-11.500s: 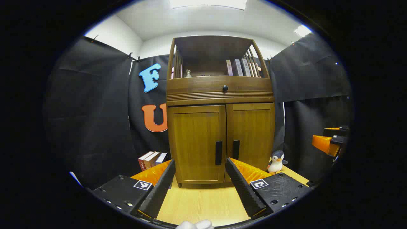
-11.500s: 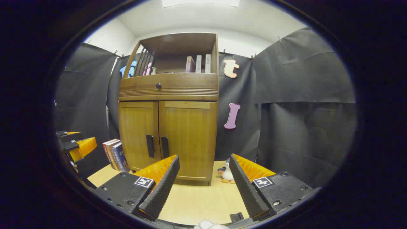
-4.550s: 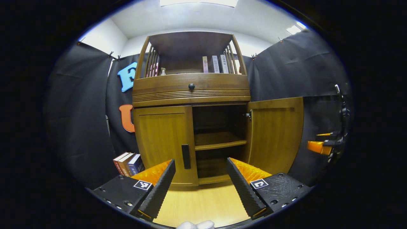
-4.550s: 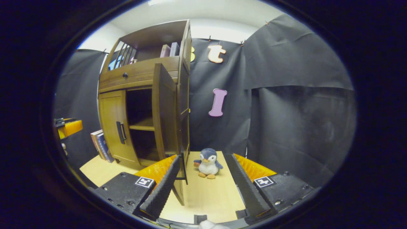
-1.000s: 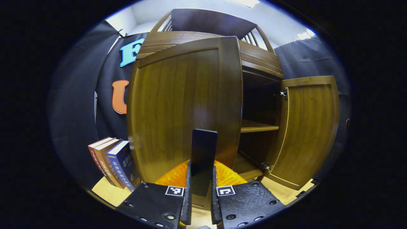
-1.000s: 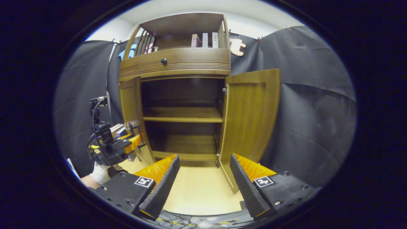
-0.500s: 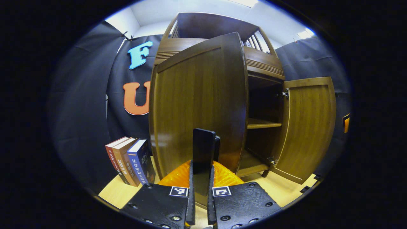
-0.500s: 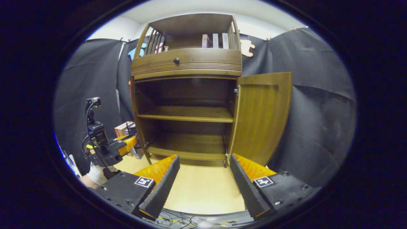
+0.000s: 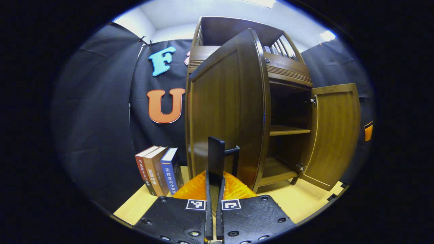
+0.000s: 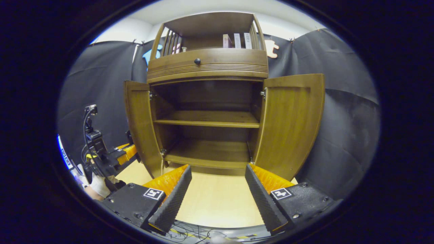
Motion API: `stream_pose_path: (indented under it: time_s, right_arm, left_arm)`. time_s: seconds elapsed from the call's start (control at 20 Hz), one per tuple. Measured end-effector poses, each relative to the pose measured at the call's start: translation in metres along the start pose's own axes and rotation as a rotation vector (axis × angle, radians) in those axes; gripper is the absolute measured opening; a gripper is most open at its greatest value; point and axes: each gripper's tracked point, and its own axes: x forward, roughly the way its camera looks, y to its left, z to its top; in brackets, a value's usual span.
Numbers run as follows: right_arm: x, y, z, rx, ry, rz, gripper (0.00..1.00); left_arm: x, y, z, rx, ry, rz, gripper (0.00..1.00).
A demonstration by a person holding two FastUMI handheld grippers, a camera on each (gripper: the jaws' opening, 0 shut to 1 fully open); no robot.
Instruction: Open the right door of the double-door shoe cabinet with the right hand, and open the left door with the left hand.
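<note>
Hidden: the left door [image 9: 227,105] is blocking half of the shoe cabinet [image 10: 206,64] in the left gripper view.
Left gripper [image 9: 213,189]: its fingers are clamping the door's dark handle [image 9: 216,162].
Right gripper [image 10: 217,196]: it is hovering with fingers spread, gripping nothing.
Doors: the left one and the right door [image 10: 291,125] are standing swung wide.
Cabinet: it is sitting on the pale table [image 10: 213,200], its bare shelves [image 10: 206,120] showing.
</note>
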Motion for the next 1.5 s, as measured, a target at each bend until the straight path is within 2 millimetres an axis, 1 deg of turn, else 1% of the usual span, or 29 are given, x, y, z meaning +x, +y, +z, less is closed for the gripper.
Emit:
stream_pose_path:
  time_s: [0.2,0.25,0.3,0.35,0.55,0.7,0.75,0.85,0.95,1.0,1.05,1.2,1.3,1.35,1.4,1.5]
  right_arm:
    - [-0.003,0.013,-0.002,-0.009,-0.001,0.033,1.00]
    - [-0.003,0.015,-0.002,-0.010,-0.003,0.038,1.00]
    - [-0.004,0.018,-0.003,-0.011,-0.003,0.043,1.00]
    - [-0.005,0.019,-0.003,-0.011,-0.002,0.046,1.00]
    - [-0.007,0.022,-0.008,-0.012,0.001,0.049,1.00]
    - [-0.008,0.025,-0.016,-0.005,0.015,0.054,1.00]
    - [-0.009,0.026,-0.018,-0.005,0.018,0.054,1.00]
    - [-0.013,0.030,-0.019,-0.017,0.020,0.060,1.00]
    - [-0.015,0.029,-0.020,-0.023,0.020,0.063,1.00]
    - [-0.016,0.029,-0.020,-0.024,0.019,0.061,1.00]
    - [-0.017,0.028,-0.019,-0.023,0.019,0.059,1.00]
    - [-0.018,0.027,-0.017,-0.030,0.015,0.056,1.00]
    - [-0.017,0.027,-0.016,-0.050,0.011,0.057,0.99]
    - [-0.016,0.027,-0.017,-0.057,0.014,0.059,1.00]
    - [-0.016,0.027,-0.016,-0.057,0.014,0.059,1.00]
    - [-0.015,0.025,-0.014,-0.055,0.010,0.057,1.00]
  left_arm:
    - [-0.006,0.020,0.001,0.012,-0.006,-0.034,0.03]
    - [-0.009,0.027,0.000,0.017,-0.005,-0.039,0.11]
    - [-0.013,0.036,0.000,0.020,-0.002,-0.035,0.03]
    - [-0.013,0.045,0.000,0.025,-0.004,-0.030,0.00]
    - [-0.014,0.076,-0.001,-0.010,-0.001,-0.062,0.00]
    - [-0.013,0.107,-0.003,-0.034,0.005,-0.076,0.00]
    - [-0.013,0.113,-0.004,-0.053,0.006,-0.094,0.00]
    - [-0.013,0.117,-0.003,-0.087,0.011,-0.143,0.00]
    - [-0.012,0.122,-0.003,-0.079,0.013,-0.181,0.00]
    - [-0.011,0.122,-0.004,-0.081,0.017,-0.212,0.07]
    - [-0.012,0.121,-0.002,-0.085,0.022,-0.254,0.00]
    - [-0.011,0.124,-0.006,-0.087,0.084,-0.356,0.00]
    - [-0.014,0.119,-0.009,-0.110,0.147,-0.401,0.04]
    - [-0.018,0.123,-0.010,-0.091,0.160,-0.409,0.08]
    - [-0.020,0.129,-0.006,-0.053,0.158,-0.402,0.13]
    - [-0.031,0.142,-0.008,0.011,0.159,-0.382,0.39]
